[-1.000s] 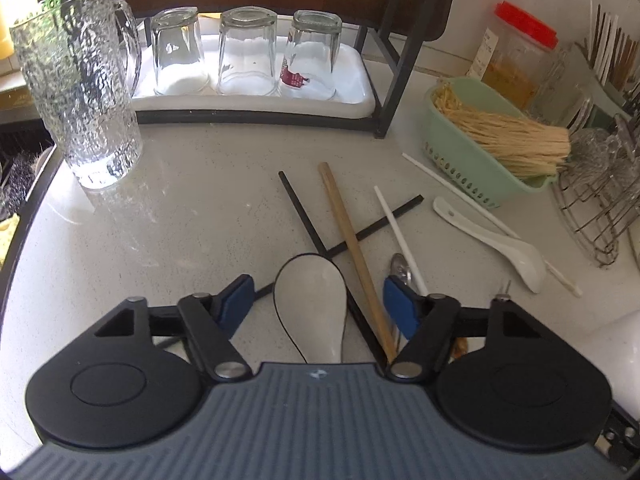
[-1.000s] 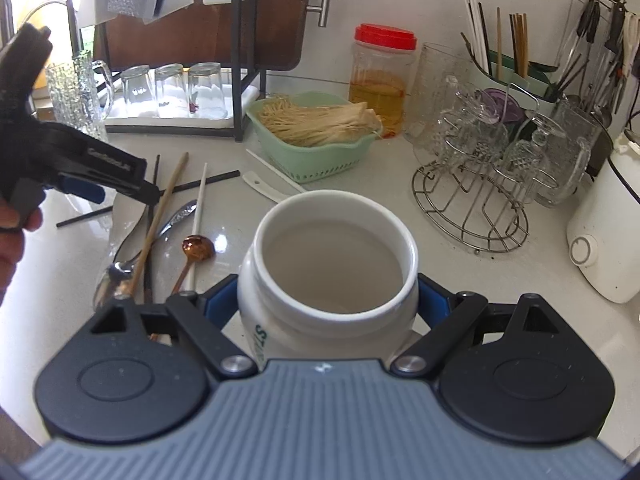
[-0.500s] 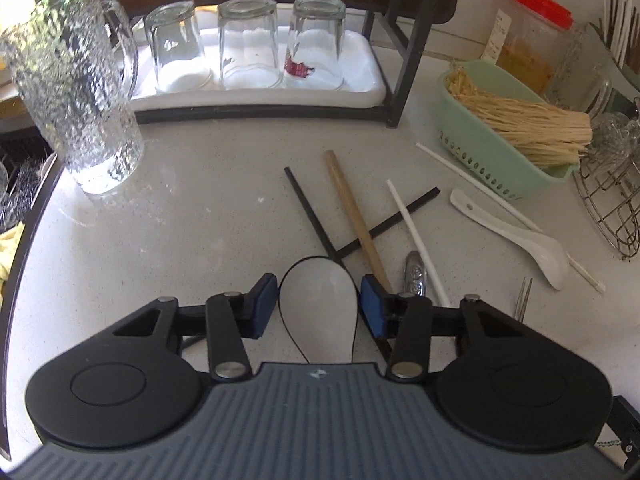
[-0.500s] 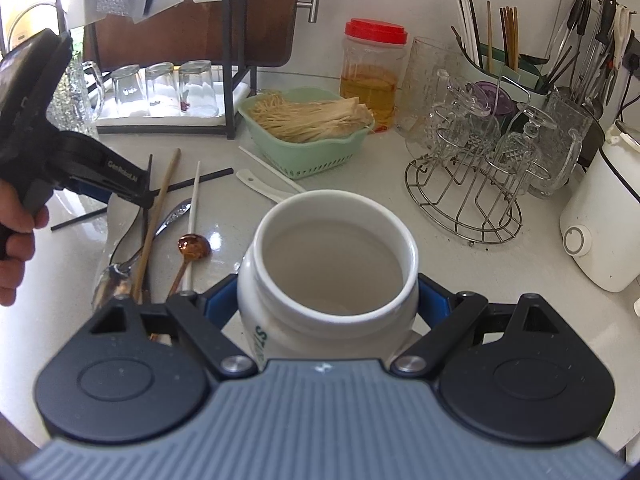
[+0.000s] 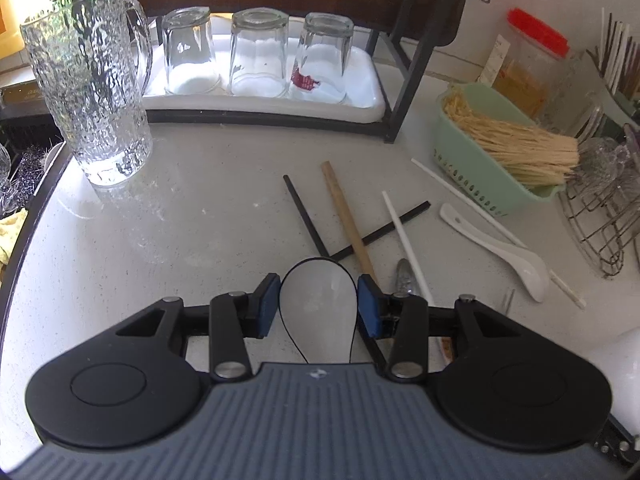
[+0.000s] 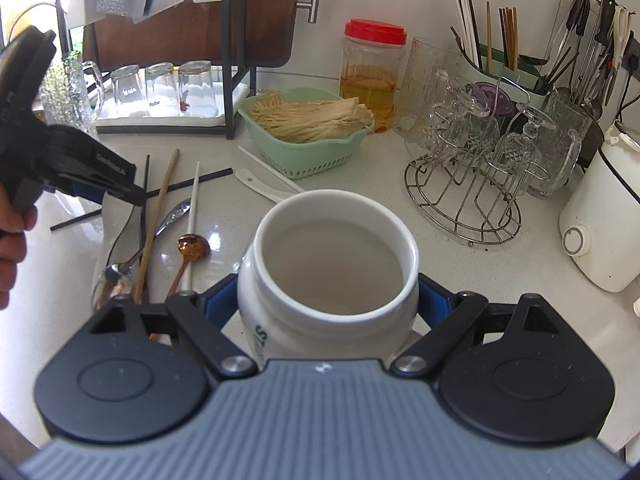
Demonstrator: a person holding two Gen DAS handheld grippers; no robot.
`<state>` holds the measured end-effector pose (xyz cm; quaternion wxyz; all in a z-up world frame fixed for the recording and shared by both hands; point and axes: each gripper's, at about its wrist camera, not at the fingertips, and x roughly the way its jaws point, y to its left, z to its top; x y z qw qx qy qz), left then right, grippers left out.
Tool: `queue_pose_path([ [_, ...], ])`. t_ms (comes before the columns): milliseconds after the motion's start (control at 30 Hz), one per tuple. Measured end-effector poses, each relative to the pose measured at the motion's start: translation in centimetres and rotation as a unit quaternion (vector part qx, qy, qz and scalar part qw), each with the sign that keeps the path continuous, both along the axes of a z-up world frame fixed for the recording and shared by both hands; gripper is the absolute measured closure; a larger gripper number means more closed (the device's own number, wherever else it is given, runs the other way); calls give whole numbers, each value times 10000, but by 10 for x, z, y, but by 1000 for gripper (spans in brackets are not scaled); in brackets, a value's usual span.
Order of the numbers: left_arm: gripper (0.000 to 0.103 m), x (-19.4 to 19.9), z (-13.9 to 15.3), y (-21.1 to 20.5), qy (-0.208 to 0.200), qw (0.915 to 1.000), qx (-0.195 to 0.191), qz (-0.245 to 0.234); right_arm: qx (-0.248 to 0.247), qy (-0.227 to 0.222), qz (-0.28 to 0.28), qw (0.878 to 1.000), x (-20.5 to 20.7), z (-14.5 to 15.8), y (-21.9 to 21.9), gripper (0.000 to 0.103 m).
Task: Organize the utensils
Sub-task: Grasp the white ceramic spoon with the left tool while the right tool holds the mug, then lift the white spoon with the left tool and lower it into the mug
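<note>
Closing since the earlier frame, left gripper (image 5: 318, 306) now pinches the black-rimmed spoon (image 5: 320, 312) — pads at both edges | spoon lies on counter (image 5: 192, 248), left of jar (image 6: 328, 280) | right gripper (image 6: 328, 300) clamps jar — chopsticks (image 5: 348, 220) beyond spoon

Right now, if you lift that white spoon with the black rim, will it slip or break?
The black-rimmed spoon looks glazed and smooth, so it may slip. It looks like ceramic: probably stiff, fairly heavy, and breakable if dropped. The left gripper's fingers have just been closing around its bowl.
</note>
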<state>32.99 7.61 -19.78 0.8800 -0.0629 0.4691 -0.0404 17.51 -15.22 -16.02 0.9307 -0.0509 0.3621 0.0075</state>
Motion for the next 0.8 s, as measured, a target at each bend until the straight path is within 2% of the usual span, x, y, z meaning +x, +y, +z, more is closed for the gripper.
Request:
queue_pose_path([
  [367, 55, -31, 35, -11, -326, 9986, -257, -322, 18, 20, 152, 9999, -5, 1, 1, 11],
  [567, 55, -47, 53, -7, -515, 9980, -323, -164, 0, 81, 374, 9993, -8, 3, 2, 11],
  [800, 56, -53, 70, 0, -738, 9967, -327, -85, 10, 28, 378, 9993, -8, 2, 1, 11],
])
